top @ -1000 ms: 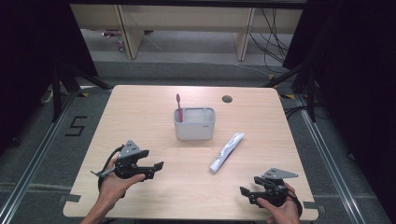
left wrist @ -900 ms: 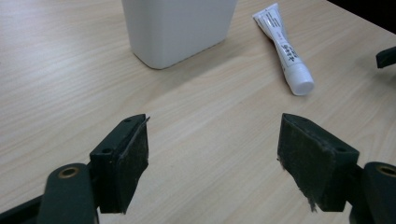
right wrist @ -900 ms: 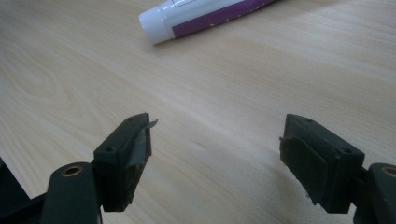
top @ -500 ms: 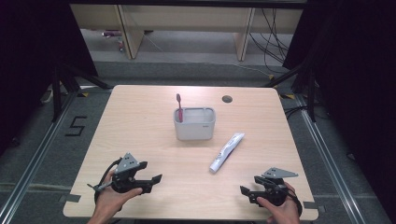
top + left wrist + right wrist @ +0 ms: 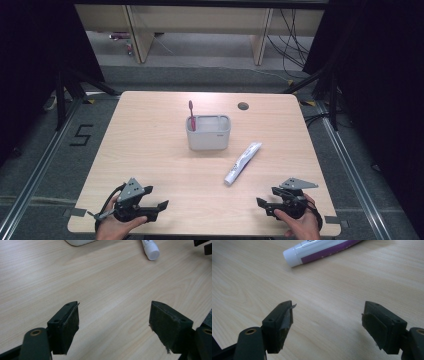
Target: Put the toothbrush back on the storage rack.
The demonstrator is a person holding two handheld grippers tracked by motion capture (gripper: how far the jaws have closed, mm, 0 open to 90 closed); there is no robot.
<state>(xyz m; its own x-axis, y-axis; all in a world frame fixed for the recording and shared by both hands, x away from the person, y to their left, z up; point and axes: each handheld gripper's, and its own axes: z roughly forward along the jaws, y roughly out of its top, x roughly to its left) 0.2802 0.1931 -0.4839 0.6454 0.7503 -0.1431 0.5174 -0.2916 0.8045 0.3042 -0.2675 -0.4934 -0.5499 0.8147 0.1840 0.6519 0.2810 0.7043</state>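
Toothpaste tube (image 5: 242,163): lies flat on the worktop (image 5: 150,145), white with a purple band, its capped end toward the near edge; it sits ahead of the right hand-held gripper (image 5: 265,205) and a little toward the other hand, near but apart from it. In the right gripper view the cap (image 5: 289,258) points left, beyond the jaws.
Right hand-held gripper: jaws spread wide with nothing between them, low over bare wood at the near right corner.
Left hand-held gripper (image 5: 159,210): jaws likewise wide and empty, near the front left edge; the tube's cap (image 5: 152,252) shows far ahead and to the right of its jaws.
Holder (image 5: 208,134): a white cup standing mid-worktop, beyond the tube from the right hand-held gripper, not touching it.
Toothbrush (image 5: 191,115): pink, upright in the holder's left side.
Step in hand: judged to be a reach for the tube with the right hand-held gripper, the nearer one.
Doing it well: bring the jaws across the tube's width rather than along it, aim at the firm part just behind the cap where it will not squash, come in low so both pads straddle it, then close gently.
Risk: a flat, slick tube may skid away if one pad arrives first.
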